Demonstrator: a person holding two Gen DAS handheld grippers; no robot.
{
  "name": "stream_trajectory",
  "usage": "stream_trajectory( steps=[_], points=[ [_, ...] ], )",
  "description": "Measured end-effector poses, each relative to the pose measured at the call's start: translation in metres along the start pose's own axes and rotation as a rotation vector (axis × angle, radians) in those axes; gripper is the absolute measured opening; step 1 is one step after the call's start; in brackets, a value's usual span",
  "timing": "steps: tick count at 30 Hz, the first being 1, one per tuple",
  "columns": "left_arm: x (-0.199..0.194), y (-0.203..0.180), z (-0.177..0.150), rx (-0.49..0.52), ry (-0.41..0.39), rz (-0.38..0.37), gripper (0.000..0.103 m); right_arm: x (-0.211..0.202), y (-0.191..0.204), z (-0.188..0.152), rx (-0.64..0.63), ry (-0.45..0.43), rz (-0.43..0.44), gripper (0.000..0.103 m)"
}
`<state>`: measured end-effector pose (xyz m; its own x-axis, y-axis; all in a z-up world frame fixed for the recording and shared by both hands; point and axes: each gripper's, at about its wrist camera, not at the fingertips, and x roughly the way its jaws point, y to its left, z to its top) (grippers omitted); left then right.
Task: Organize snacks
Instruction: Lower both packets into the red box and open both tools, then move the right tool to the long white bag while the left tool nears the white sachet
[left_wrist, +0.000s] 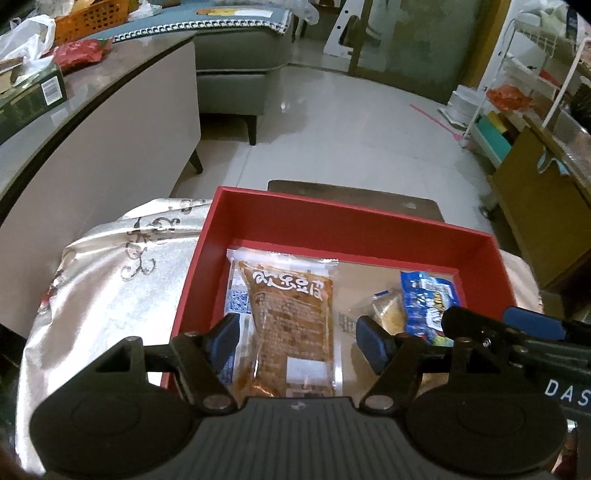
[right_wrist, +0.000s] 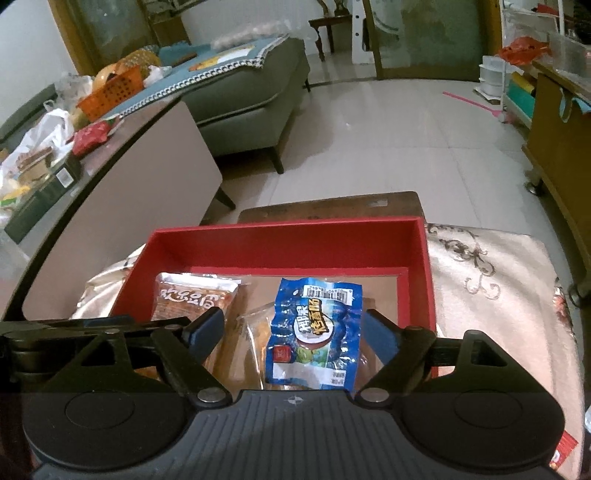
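Note:
A red box (left_wrist: 332, 218) sits on a silver embroidered cloth (left_wrist: 110, 288). Inside it lies a brown snack packet (left_wrist: 291, 321) with white lettering, on top of a clear-wrapped packet. My left gripper (left_wrist: 299, 341) hangs open just above it, its blue pads clear of the packet's edges. To the right lie a small clear-wrapped cake (left_wrist: 386, 310) and a blue packet (right_wrist: 314, 332). Over the blue packet my right gripper (right_wrist: 293, 332) is open, with the packet lying flat below its fingers. The right gripper (left_wrist: 491, 323) also shows at the right edge of the left wrist view.
A dark wooden stool top (right_wrist: 332, 208) stands just beyond the box (right_wrist: 288, 243). A long table (right_wrist: 122, 158) to the left carries an orange basket (right_wrist: 110, 92), bags and a dark carton. A grey sofa (right_wrist: 251, 92) stands behind it and a wooden cabinet (right_wrist: 561, 140) at the right.

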<state>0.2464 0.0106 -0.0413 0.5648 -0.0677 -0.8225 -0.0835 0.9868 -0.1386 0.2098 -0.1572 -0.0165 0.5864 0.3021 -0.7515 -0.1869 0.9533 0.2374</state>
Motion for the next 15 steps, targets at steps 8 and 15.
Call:
stream_trajectory(
  steps=[8, 15],
  points=[
    [-0.018, 0.0, -0.014, 0.022, -0.004, -0.003, 0.064, -0.02, -0.011, -0.01, 0.031, -0.003, -0.014, 0.088],
    [-0.032, 0.001, -0.036, 0.041, 0.021, -0.026, 0.064, -0.042, -0.019, -0.031, 0.052, 0.014, -0.038, 0.088]
  ],
)
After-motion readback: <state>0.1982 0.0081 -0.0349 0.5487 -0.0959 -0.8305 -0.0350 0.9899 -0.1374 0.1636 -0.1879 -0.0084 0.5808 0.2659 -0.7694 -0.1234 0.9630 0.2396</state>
